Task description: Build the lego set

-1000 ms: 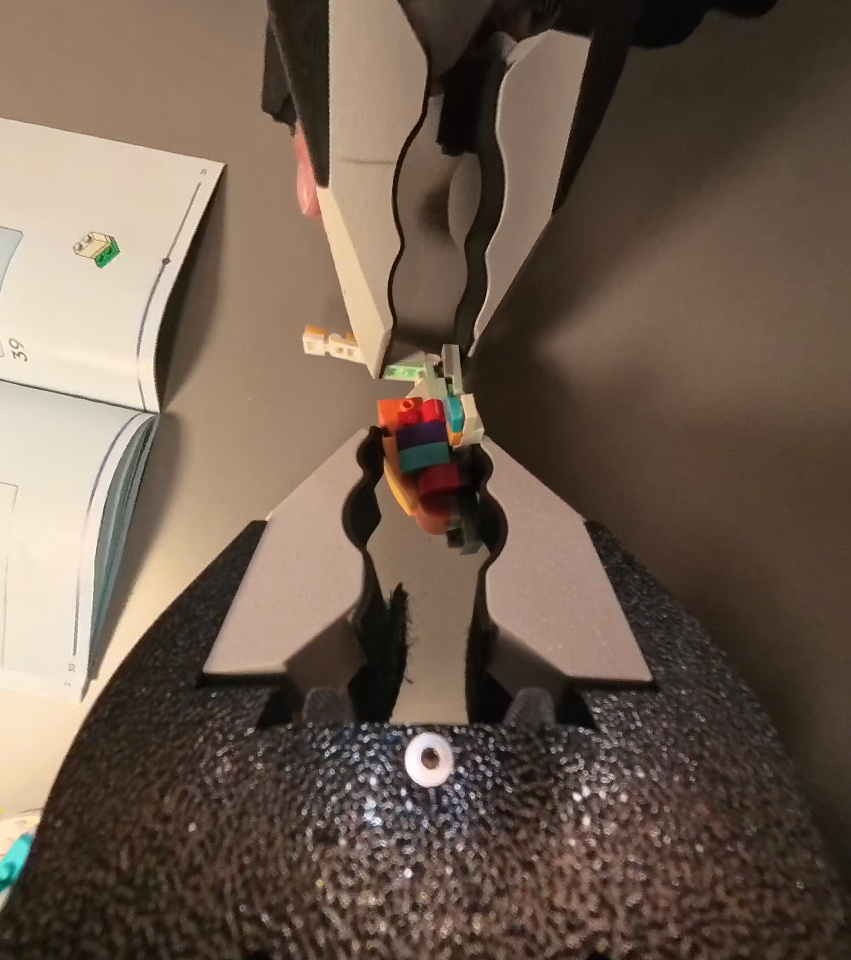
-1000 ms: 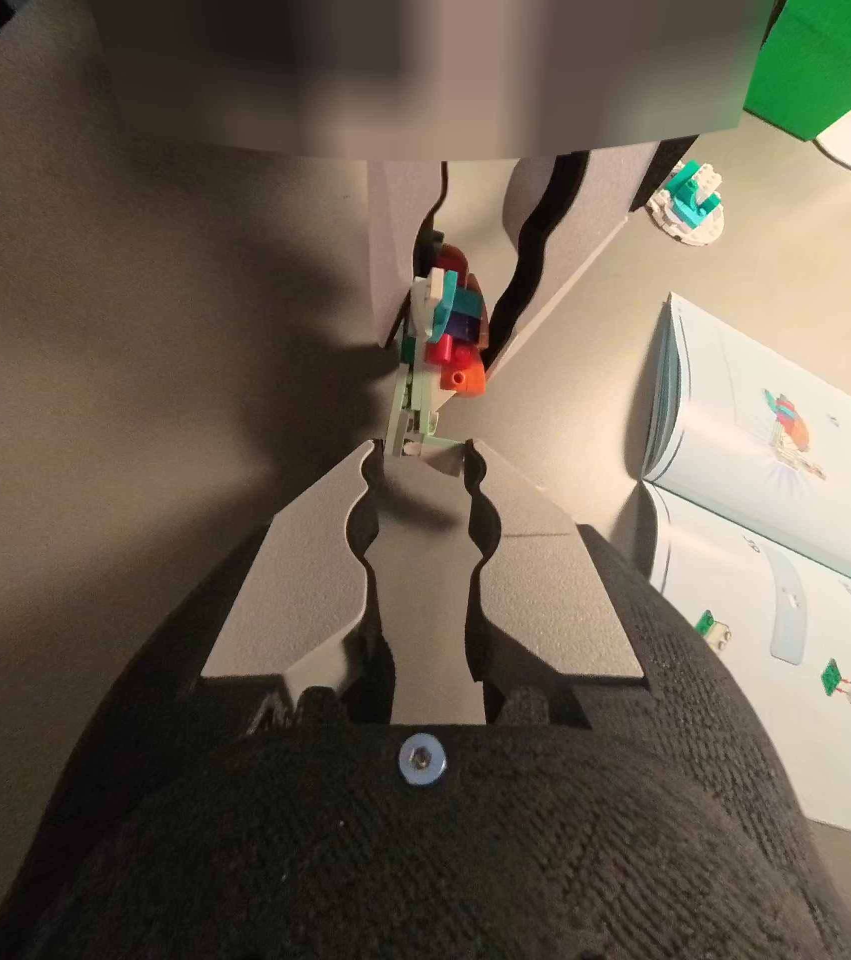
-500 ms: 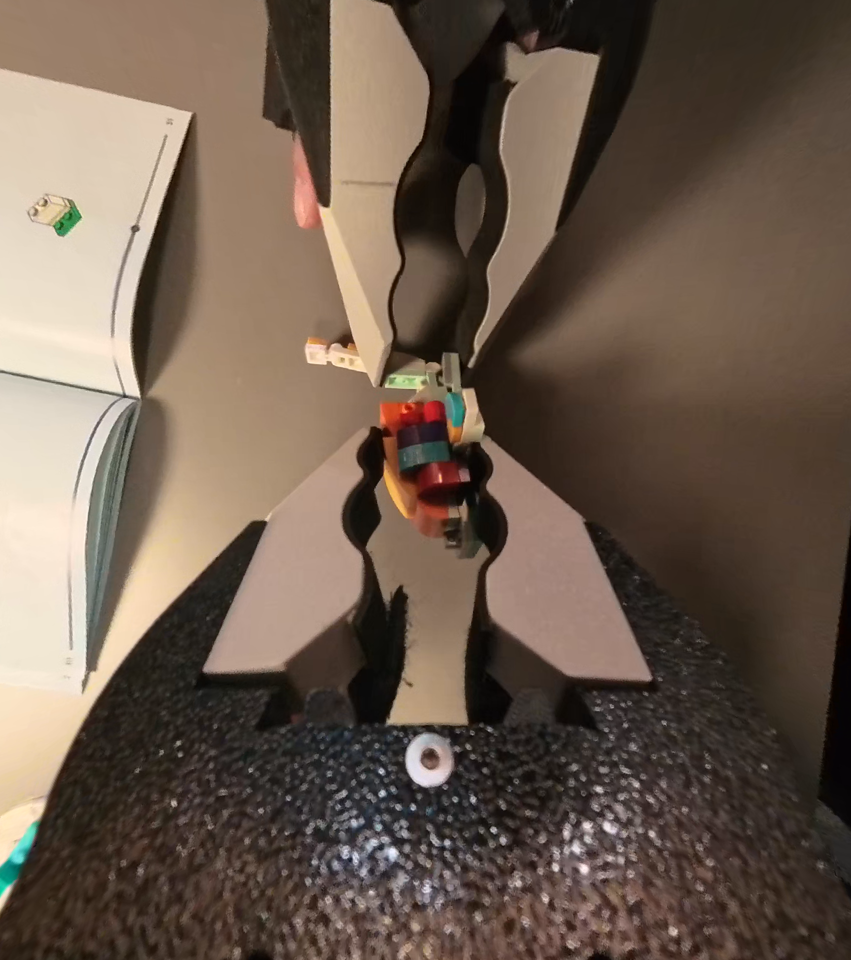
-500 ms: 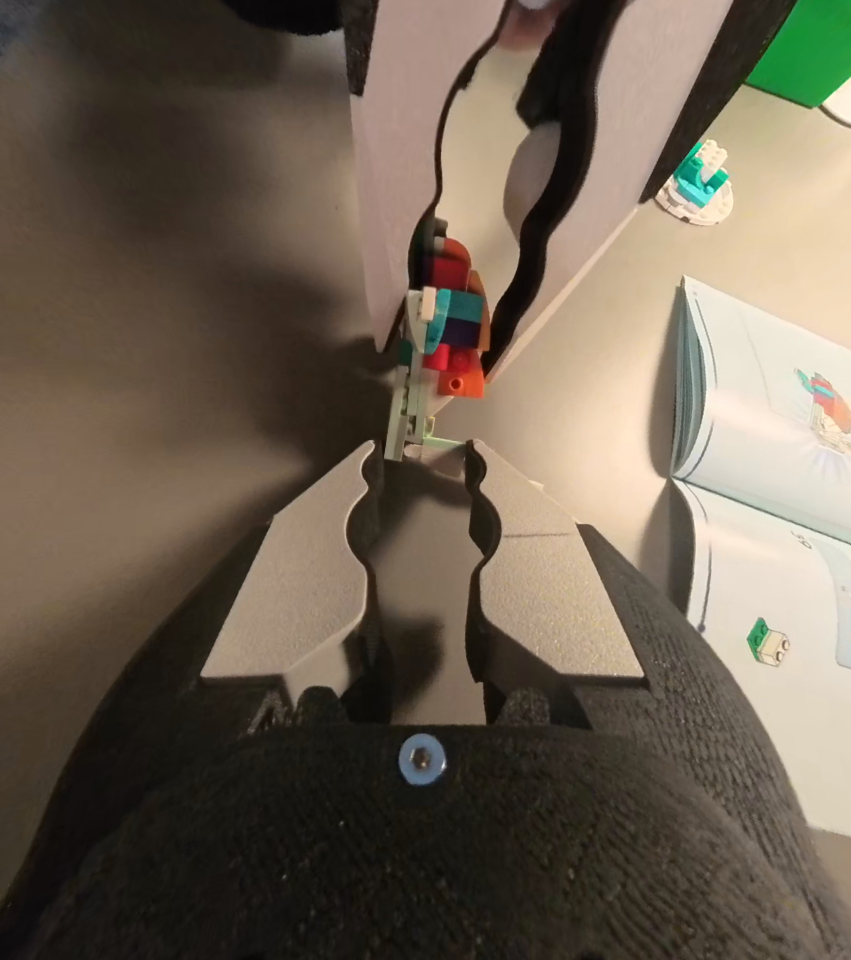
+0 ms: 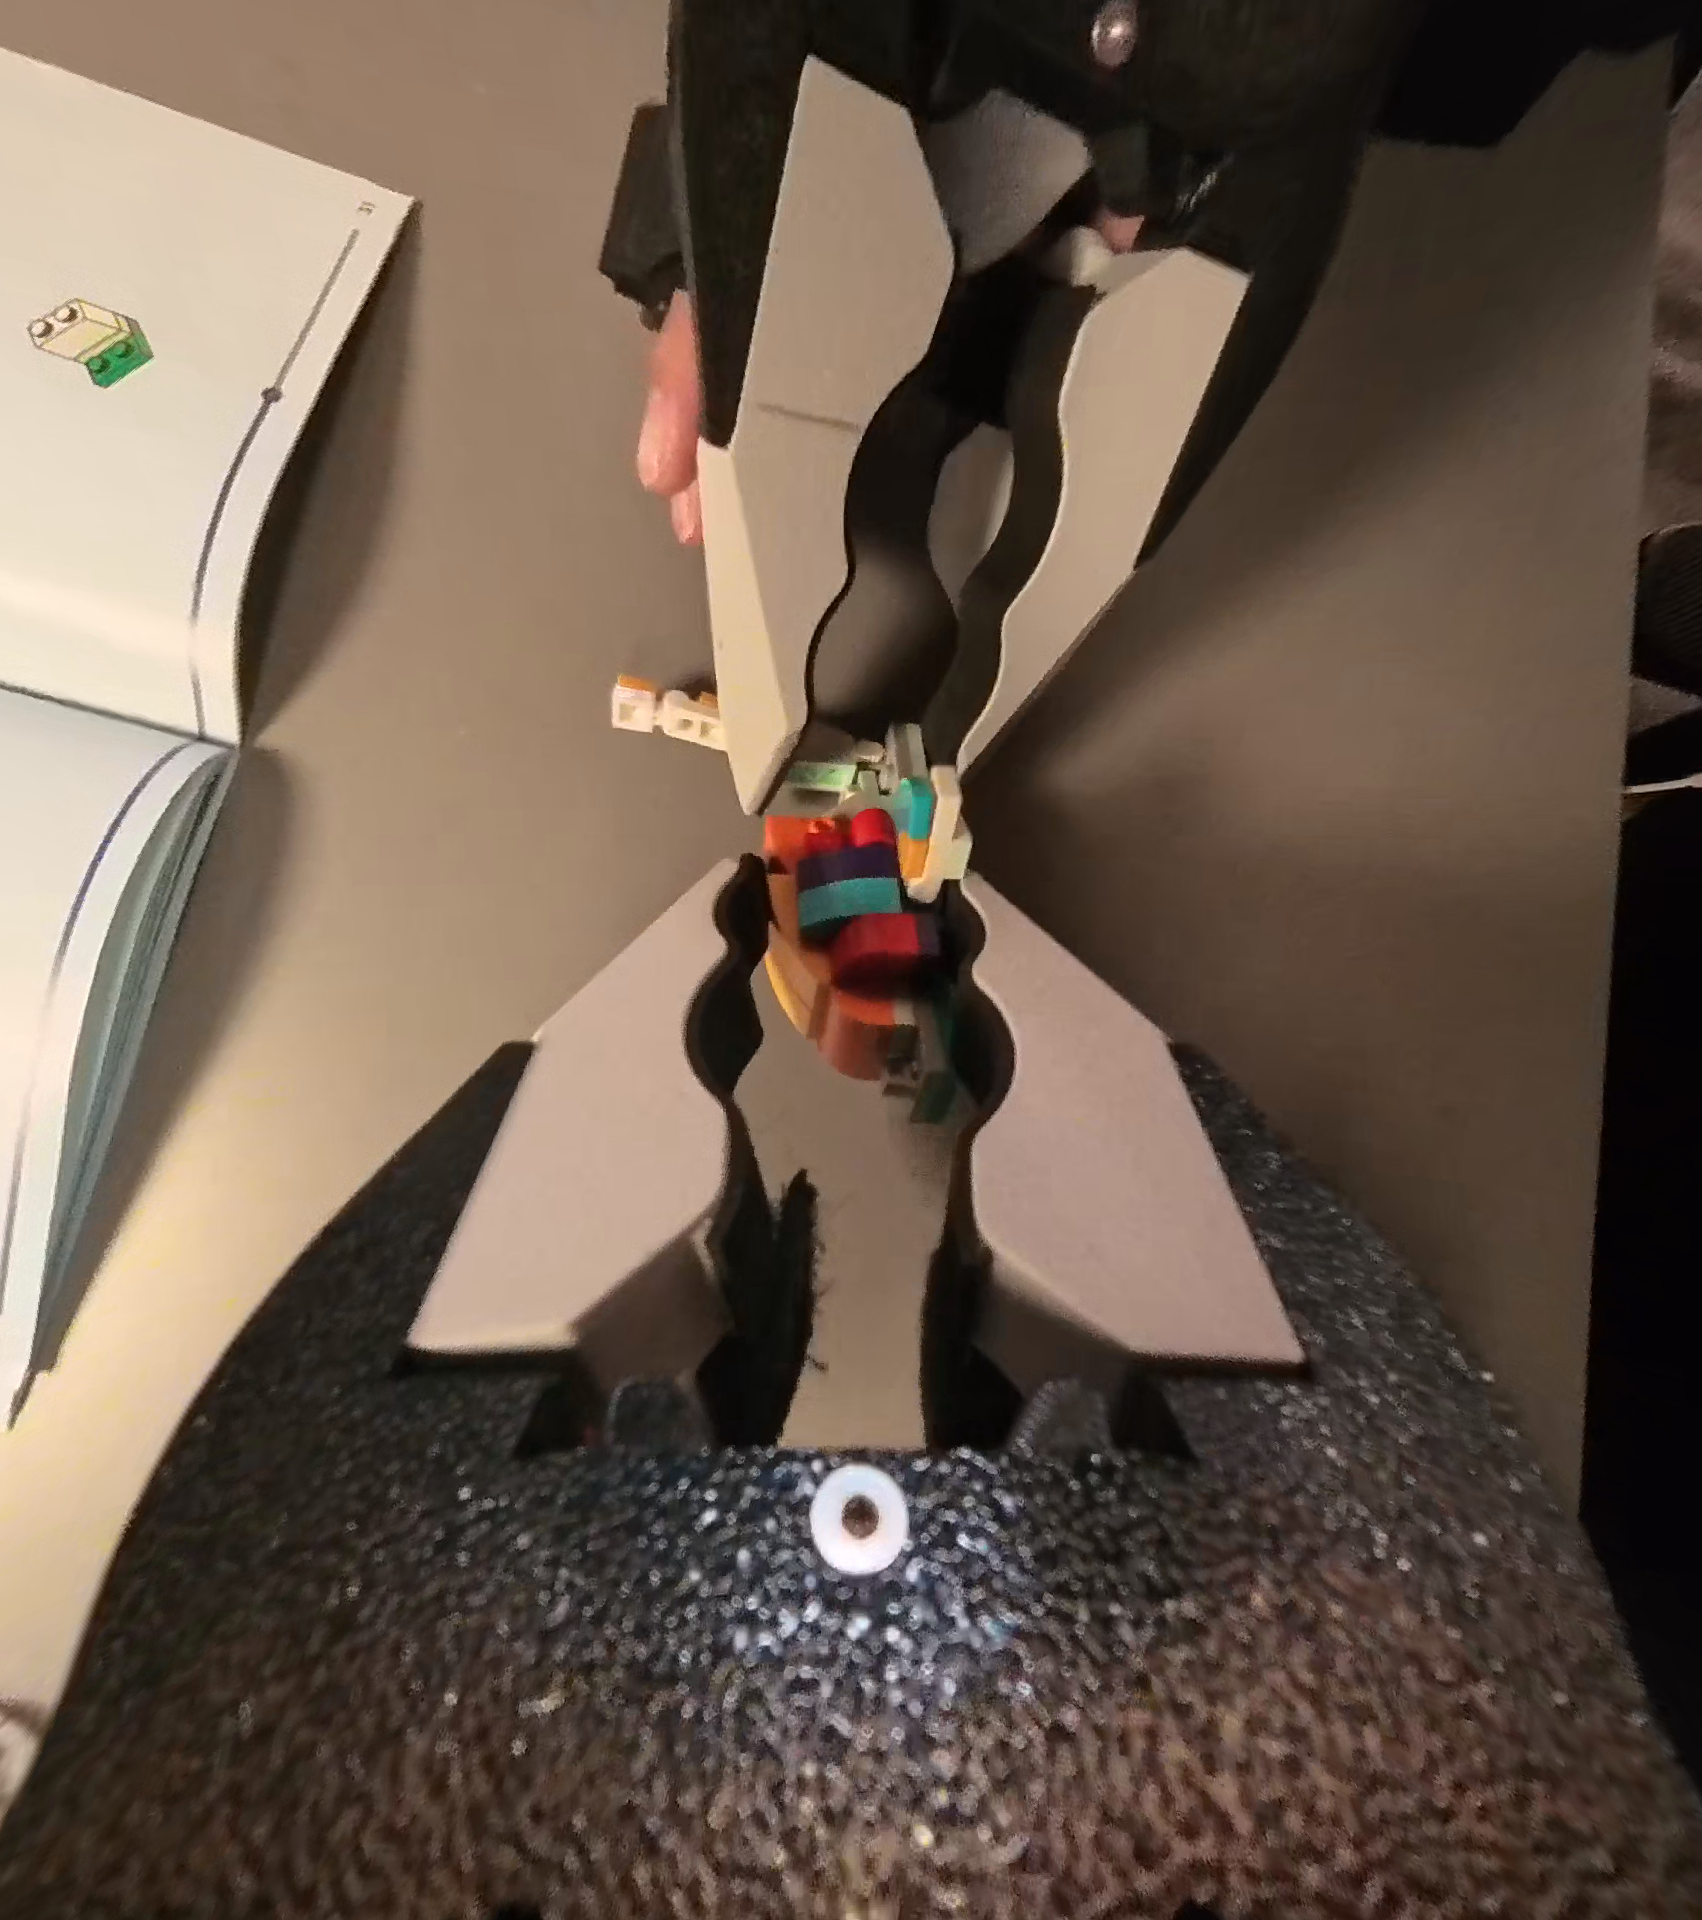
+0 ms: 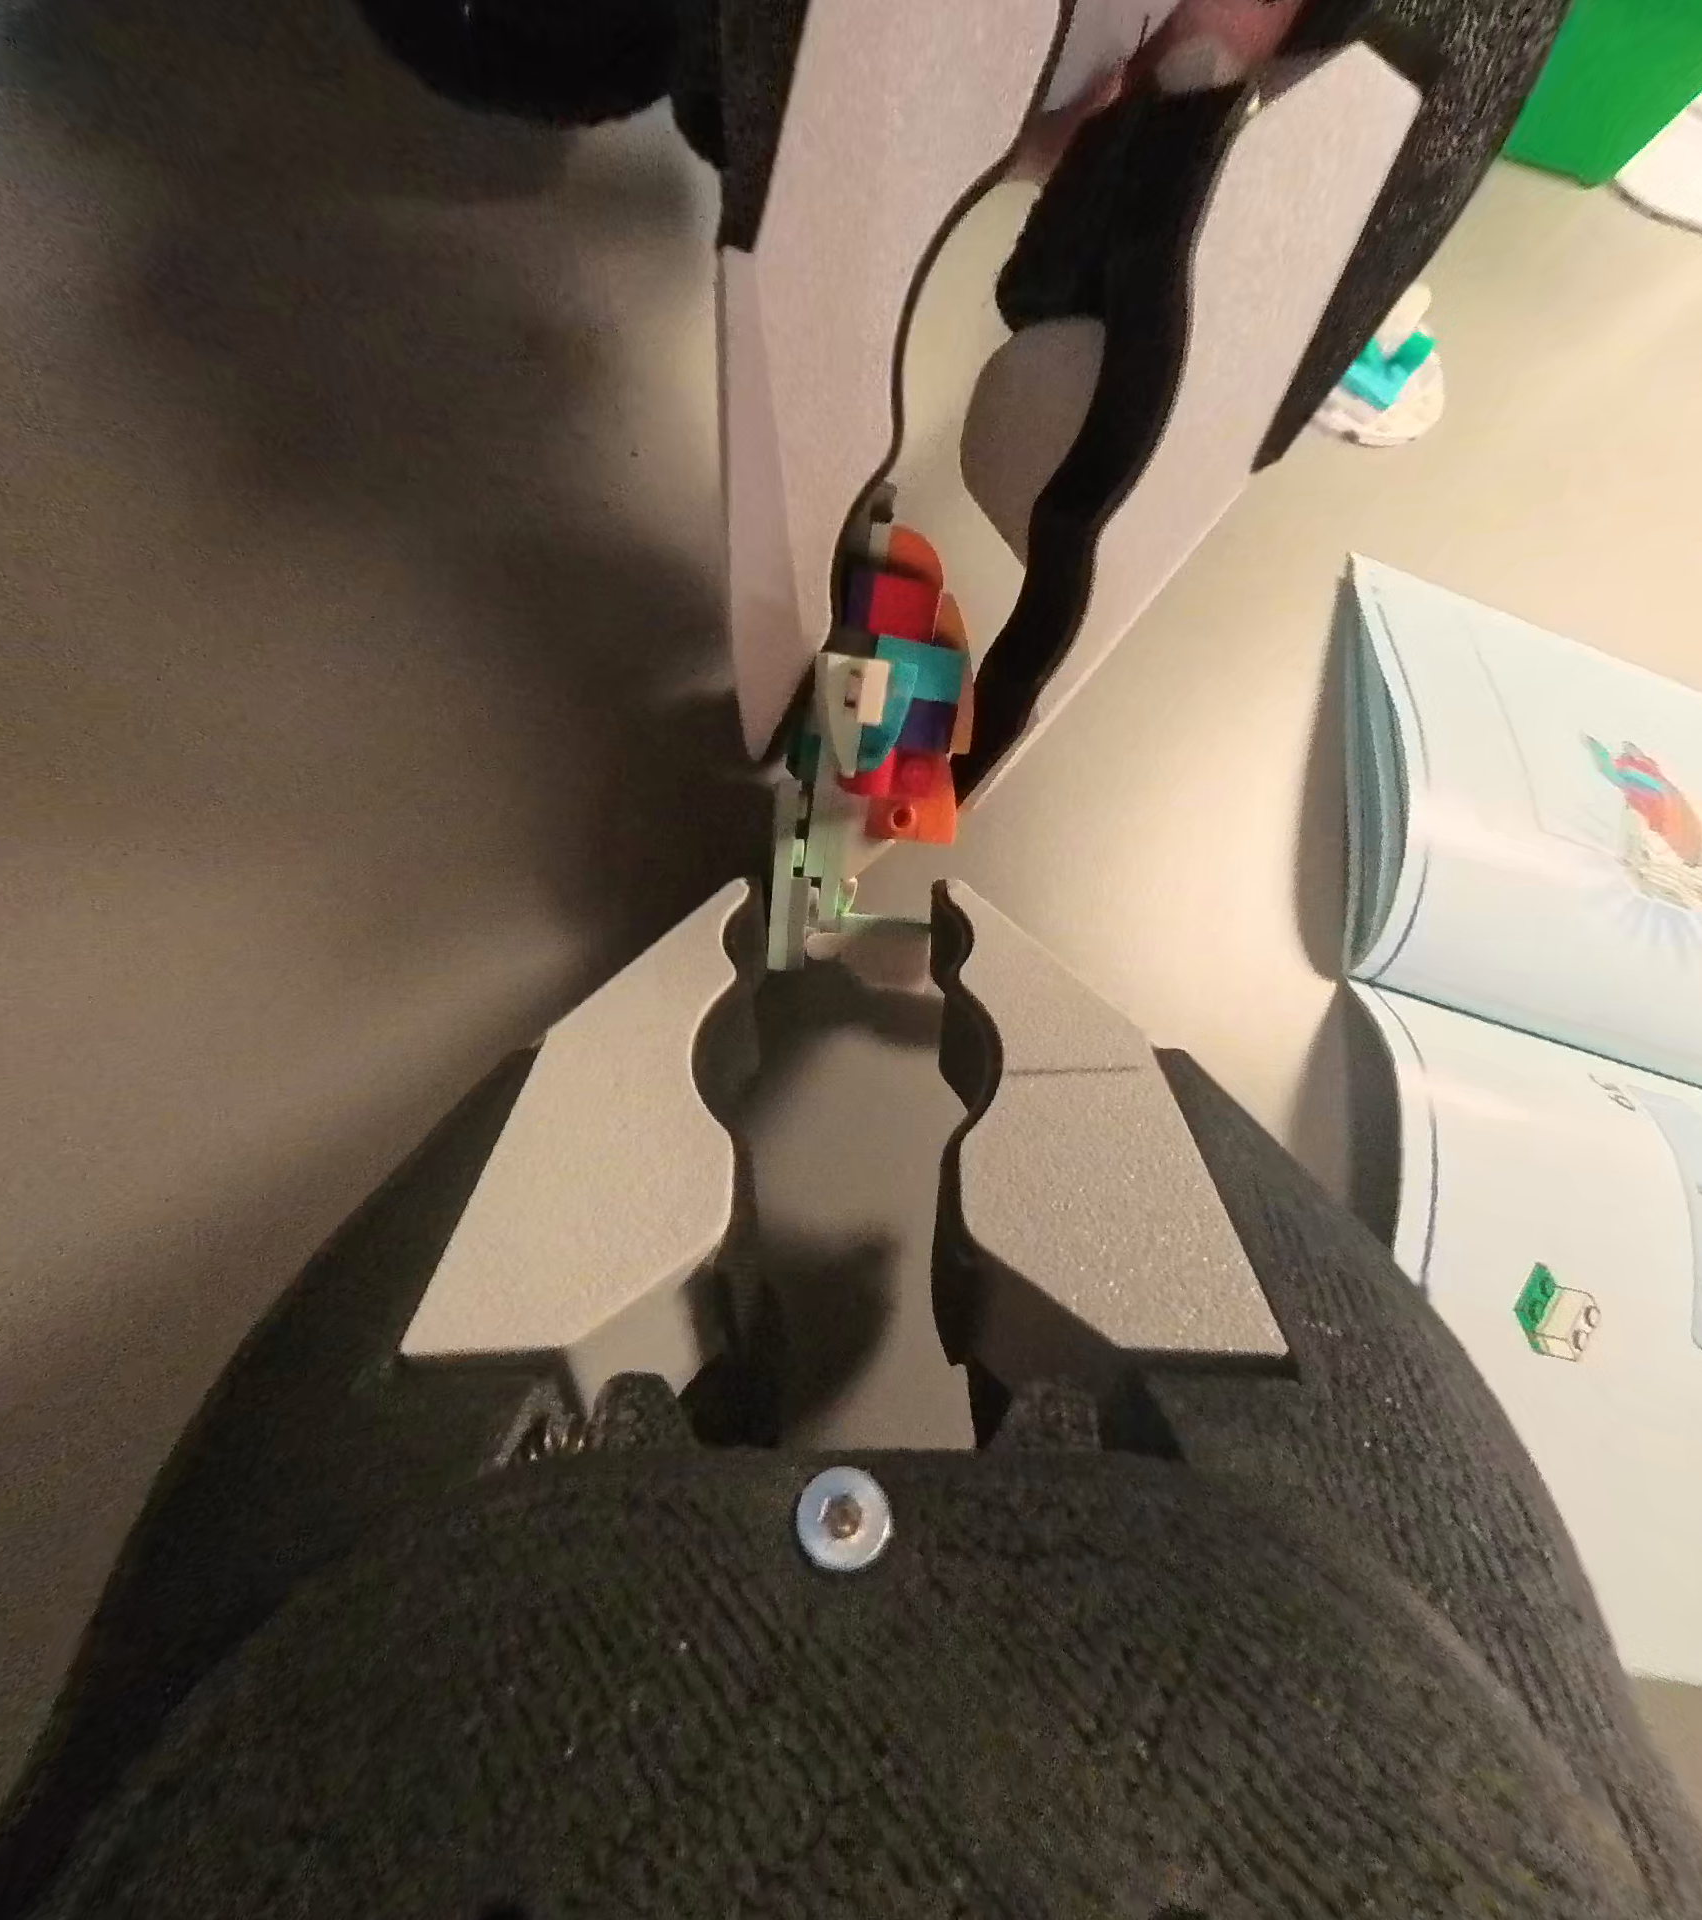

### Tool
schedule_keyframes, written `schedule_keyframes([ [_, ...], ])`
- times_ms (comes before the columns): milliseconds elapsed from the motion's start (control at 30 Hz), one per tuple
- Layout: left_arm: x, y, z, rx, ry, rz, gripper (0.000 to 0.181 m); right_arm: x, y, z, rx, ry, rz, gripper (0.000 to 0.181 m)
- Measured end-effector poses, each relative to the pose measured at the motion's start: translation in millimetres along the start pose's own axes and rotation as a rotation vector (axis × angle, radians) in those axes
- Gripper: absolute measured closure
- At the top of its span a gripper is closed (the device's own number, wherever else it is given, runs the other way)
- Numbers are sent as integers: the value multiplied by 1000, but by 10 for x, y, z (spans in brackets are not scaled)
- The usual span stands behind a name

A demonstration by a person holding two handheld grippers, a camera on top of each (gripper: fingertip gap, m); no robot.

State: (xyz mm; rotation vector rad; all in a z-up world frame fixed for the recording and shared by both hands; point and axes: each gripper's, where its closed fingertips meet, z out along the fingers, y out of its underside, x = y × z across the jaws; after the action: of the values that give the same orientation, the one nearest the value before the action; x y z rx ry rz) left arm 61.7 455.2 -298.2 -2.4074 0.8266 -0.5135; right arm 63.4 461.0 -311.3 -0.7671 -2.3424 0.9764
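Your left gripper (image 5: 852, 894) clamps the small multicoloured brick model (image 5: 857, 914) above the grey table (image 5: 1242, 727); your right gripper (image 6: 842, 904) pinches its pale-green plate end (image 6: 797, 873), facing it.

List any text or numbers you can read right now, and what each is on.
Booklet, open page: one printed step number beside a curved-part drawing; legible, but I do not quote writing.
Booklet, page corners in the left wrist view: tiny page numbers, too small to read reliably.
Model and green box: no writing visible.
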Motion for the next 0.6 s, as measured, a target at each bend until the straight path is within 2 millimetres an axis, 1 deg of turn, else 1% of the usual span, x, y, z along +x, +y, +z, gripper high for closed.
schedule_keyframes([
  [167,12,-13,-3,85,20,-15,150,-34,-3,37,-13,-89,115,150],
  [367,43,2,-22,182,80,-75,151,-87,-45,79,3,-115,139,151],
  [500,42,9,-53,244,99,-105,151,-74,-70,90,6,-48,100,151],
  [600,41,1,-90,303,89,-78,151,-39,-111,61,32,45,36,152],
])
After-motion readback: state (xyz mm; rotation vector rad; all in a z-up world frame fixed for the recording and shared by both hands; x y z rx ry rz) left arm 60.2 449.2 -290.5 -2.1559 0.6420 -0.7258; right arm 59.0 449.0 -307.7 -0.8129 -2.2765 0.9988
